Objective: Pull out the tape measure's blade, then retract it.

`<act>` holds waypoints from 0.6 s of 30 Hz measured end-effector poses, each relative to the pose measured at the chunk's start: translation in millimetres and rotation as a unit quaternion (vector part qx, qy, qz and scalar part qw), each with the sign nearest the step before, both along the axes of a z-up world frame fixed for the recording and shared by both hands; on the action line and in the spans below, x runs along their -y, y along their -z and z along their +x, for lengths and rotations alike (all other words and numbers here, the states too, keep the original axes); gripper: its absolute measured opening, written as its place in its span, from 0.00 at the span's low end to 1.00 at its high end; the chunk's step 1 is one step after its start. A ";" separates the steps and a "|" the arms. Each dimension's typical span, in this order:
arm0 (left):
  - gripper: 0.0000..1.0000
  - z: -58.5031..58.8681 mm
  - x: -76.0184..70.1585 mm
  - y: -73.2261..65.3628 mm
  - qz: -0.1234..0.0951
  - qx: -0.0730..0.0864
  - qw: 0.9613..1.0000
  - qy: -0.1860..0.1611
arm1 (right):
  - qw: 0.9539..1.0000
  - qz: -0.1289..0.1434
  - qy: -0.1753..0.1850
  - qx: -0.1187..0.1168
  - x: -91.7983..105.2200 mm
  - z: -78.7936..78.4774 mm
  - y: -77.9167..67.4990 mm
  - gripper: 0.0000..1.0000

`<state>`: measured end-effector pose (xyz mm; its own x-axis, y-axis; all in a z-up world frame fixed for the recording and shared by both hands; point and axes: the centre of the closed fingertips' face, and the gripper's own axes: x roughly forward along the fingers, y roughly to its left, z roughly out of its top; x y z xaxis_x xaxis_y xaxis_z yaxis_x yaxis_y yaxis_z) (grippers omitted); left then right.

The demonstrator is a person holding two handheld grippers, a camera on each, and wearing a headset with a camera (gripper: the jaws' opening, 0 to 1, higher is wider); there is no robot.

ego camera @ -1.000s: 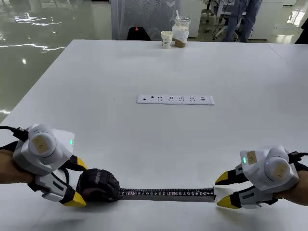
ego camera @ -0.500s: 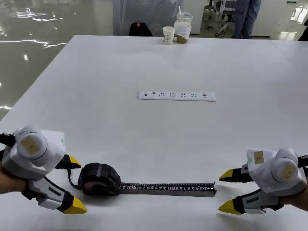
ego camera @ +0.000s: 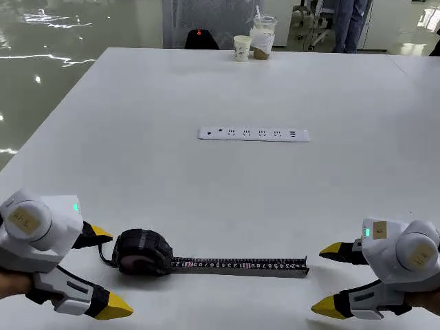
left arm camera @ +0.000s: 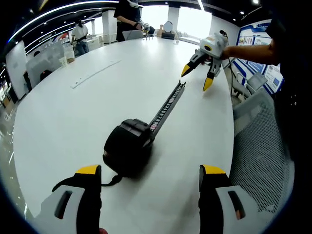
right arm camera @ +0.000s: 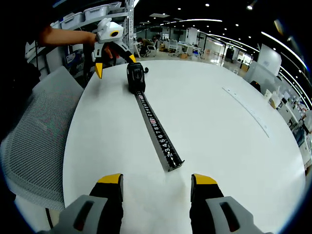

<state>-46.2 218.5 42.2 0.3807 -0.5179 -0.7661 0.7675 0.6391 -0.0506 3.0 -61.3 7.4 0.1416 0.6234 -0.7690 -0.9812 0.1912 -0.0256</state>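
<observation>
A black tape measure point(ego camera: 141, 252) lies on the white table point(ego camera: 227, 96) near its front edge, with its dark blade point(ego camera: 240, 266) pulled out flat to the right. My left gripper point(ego camera: 104, 270) stands open just left of the case, apart from it; the case point(left arm camera: 128, 146) lies a little beyond its yellow tips in the left gripper view. My right gripper point(ego camera: 331, 278) is open too, a short way right of the blade's end hook point(ego camera: 305, 267). In the right gripper view the blade point(right arm camera: 155, 126) runs away from my jaws to the case point(right arm camera: 136, 77).
A white power strip point(ego camera: 254, 134) lies mid-table. Two cups point(ego camera: 251, 43) stand at the far edge, with a dark chair back point(ego camera: 202, 40) behind them. A person's legs point(ego camera: 347, 24) stand beyond the far right corner. A mesh chair point(right arm camera: 34, 141) is at the near side.
My left gripper has let go of the tape measure case and drawn back to the left. My right gripper has backed off from the blade's end. The blade stays extended.
</observation>
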 end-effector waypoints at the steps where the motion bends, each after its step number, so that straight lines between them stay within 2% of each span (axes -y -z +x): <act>1: 0.80 -1.2 0.6 -0.2 -0.003 0.001 1.000 -0.005 | 1.000 0.000 0.003 0.000 0.5 -0.9 0.0 0.55; 5: 0.81 -6.9 4.8 -1.9 -0.019 0.008 0.999 -0.026 | 1.000 0.006 0.022 -0.002 0.1 -5.3 -3.1 0.57; 9: 0.83 -10.7 6.2 -2.4 -0.024 0.014 0.999 -0.042 | 0.999 0.017 0.034 -0.003 -2.3 -9.0 -5.4 0.60; 13: 0.85 -11.8 6.9 -5.7 -0.036 0.024 0.997 -0.070 | 0.999 0.017 0.052 -0.004 -3.4 -13.5 -6.1 0.64; 18: 0.87 -15.9 9.6 -7.3 -0.043 0.032 0.995 -0.089 | 0.997 0.027 0.074 -0.002 -5.5 -18.1 -10.2 0.69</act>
<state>-62.1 208.9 49.4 0.5197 -0.5008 -0.6921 0.6456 0.7608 -0.0657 -15.1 -55.7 17.6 0.2326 0.6370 -0.7350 -0.9421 0.3352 -0.0076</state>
